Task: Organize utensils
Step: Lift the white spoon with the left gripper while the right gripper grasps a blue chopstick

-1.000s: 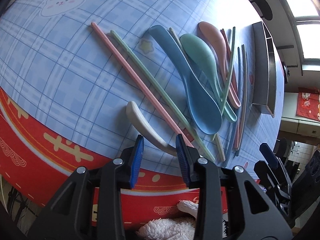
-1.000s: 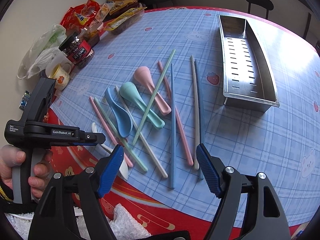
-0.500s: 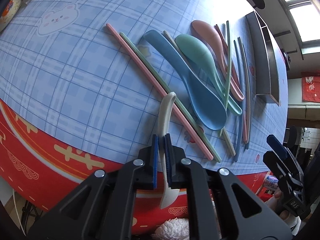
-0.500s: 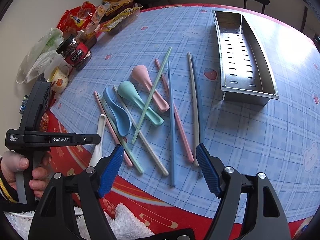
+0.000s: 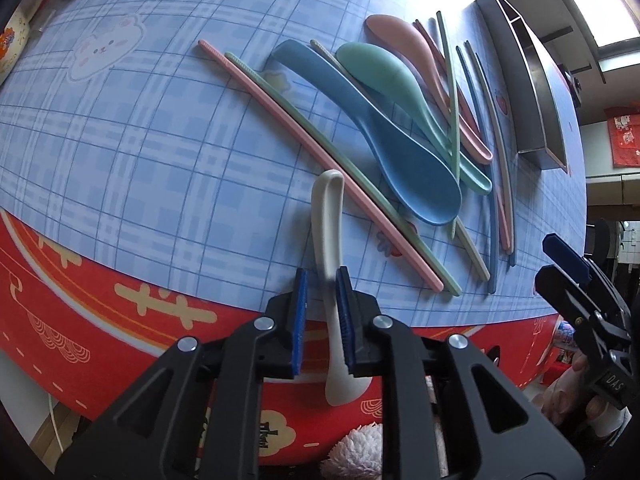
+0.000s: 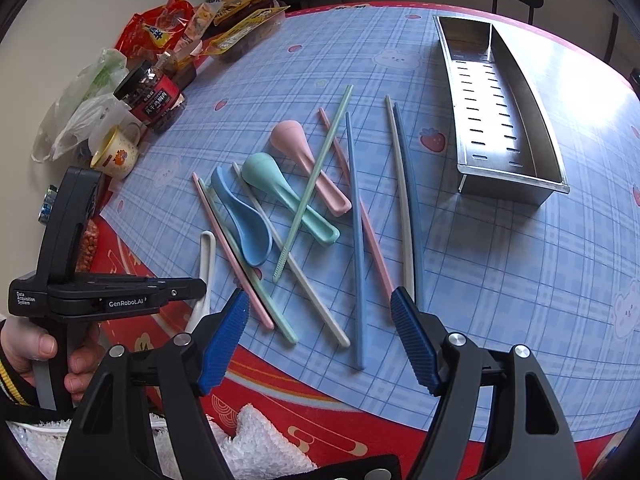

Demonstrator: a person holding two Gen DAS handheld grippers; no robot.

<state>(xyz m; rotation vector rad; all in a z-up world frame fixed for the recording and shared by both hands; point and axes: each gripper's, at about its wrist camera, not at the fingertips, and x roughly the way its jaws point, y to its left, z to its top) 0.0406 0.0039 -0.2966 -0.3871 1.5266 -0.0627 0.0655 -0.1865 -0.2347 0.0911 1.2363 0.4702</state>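
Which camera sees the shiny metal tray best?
The right wrist view: the metal tray shows whole from above, slots and divider visible. The left wrist view catches only its dark side wall edge-on at the far right, its inside hidden.

- Left gripper (image 5: 322,312): black angular arms, ribbed blue pads, silver screws, white "GenRobot.AI" lettering.
- Right gripper (image 6: 320,340): matching black arms, blue pads.
- Hand (image 6: 44,360) at nine o'clock: bare skin, yellow-striped dark cuff.
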